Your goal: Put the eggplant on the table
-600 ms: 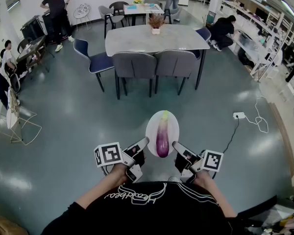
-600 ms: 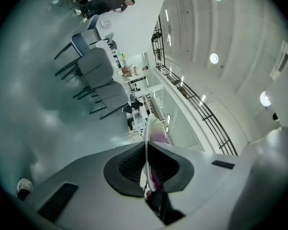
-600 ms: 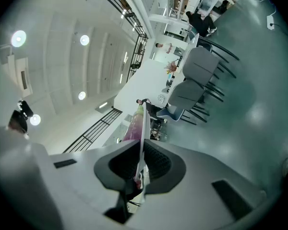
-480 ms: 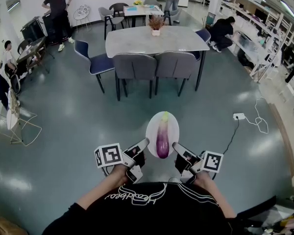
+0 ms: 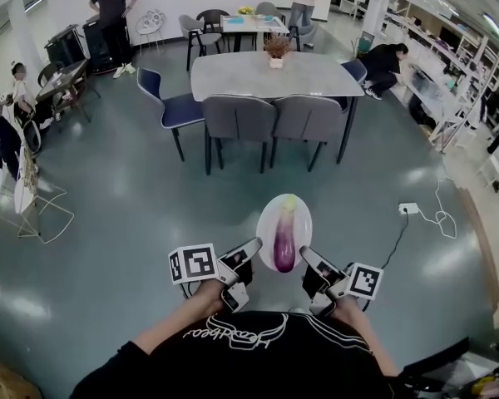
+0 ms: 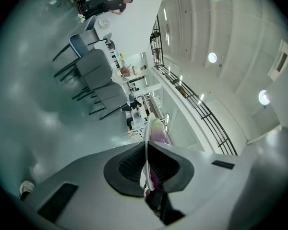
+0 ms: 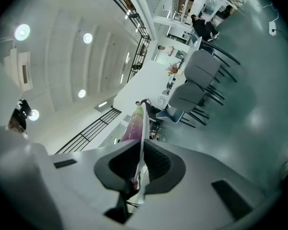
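Plenty of open floor (image 5: pixel 141 198) ahead, nothing lying on it right up to the table (image 5: pixel 233 77). The near edge was blocked though: two grey chairs (image 5: pixel 239 119) sat pushed in side by side, plus a blue chair (image 5: pixel 181 106) angled off the left corner. The tabletop was mostly bare, just a potted plant (image 5: pixel 276 50) by the far edge. Off right, a power strip (image 5: pixel 408 209) and its cable (image 5: pixel 437 217) lay on the floor, and a white wire chair (image 5: pixel 33 202) stood way off left.

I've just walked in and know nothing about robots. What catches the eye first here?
A purple eggplant lies on a white plate held in mid-air, low in the head view. The left gripper and the right gripper each clamp the plate's rim from either side. Further ahead stands a grey table with grey chairs.
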`<state>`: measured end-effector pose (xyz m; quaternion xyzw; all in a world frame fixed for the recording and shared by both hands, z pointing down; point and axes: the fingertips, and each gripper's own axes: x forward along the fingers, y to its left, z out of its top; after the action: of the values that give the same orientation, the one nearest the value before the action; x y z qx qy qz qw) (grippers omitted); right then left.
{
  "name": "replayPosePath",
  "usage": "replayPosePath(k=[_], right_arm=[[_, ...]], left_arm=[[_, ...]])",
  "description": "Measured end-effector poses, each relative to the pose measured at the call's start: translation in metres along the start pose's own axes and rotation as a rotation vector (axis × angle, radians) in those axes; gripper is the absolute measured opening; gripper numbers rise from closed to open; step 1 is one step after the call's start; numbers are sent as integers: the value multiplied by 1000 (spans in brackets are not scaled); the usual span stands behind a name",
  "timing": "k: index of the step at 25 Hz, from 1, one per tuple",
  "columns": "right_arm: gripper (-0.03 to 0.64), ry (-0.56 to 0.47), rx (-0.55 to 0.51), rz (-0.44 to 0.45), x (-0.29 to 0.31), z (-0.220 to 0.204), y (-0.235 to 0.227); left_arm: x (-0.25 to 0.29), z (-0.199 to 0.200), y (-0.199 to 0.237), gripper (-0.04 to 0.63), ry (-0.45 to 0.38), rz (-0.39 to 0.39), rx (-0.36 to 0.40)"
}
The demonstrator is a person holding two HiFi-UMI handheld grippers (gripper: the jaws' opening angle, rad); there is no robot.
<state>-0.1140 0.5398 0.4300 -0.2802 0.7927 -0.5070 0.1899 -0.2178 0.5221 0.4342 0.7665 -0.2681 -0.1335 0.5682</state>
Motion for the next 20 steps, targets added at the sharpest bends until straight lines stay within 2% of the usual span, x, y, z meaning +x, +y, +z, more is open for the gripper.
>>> replayPosePath(k=[20], right_arm=[[31,-5,4,-22,17,8,-11]], left_arm=[[8,16,14,21,24,-17,-12]])
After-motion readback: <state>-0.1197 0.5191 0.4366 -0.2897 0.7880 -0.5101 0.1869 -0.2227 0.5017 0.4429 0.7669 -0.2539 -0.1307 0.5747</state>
